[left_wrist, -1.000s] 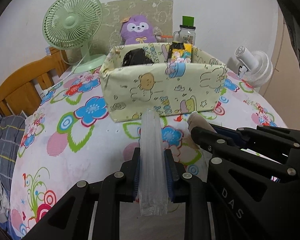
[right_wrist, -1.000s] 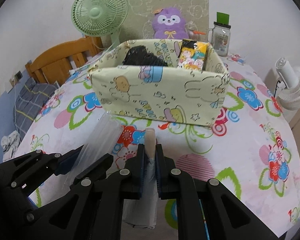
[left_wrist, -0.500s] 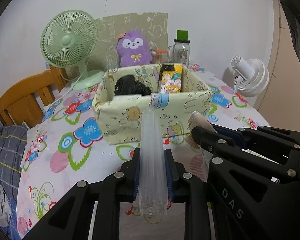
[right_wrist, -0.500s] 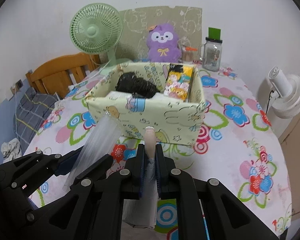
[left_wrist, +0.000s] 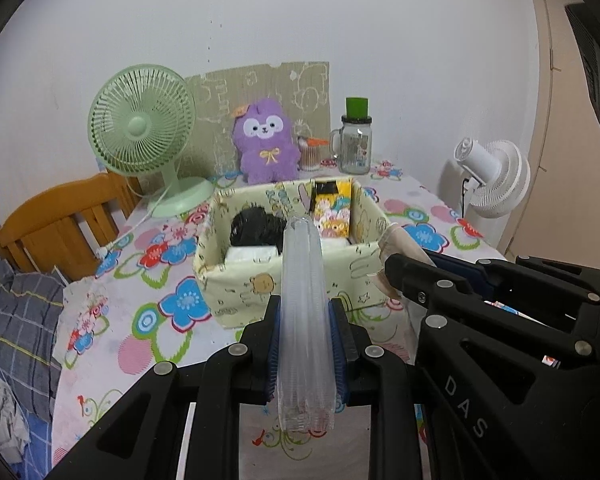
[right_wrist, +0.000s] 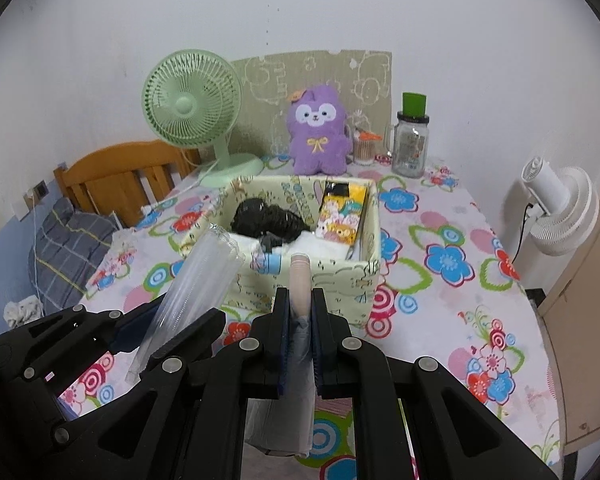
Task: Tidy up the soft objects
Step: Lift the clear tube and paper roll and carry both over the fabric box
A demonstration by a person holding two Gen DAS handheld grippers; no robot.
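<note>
This is a room in a home, likely a bedroom. A table (right_wrist: 440,240) has a bright flower cloth on it. A purple plush toy (right_wrist: 319,136) sits by the wall next to a green fan (right_wrist: 192,100). A wooden bed frame (right_wrist: 120,172) with a gray checked blanket (right_wrist: 68,248) is beside the table.

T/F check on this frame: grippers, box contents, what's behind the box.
1. The left gripper is shut on a clear plastic sleeve. True.
2. The right gripper is open and holds nothing. False: it is shut on a beige roll.
3. The fabric box has nothing inside. False: a black bundle and a yellow packet sit in it.
4. A purple plush toy sits behind the box. True.
5. The green fan lies tipped over. False: it stands upright.
</note>
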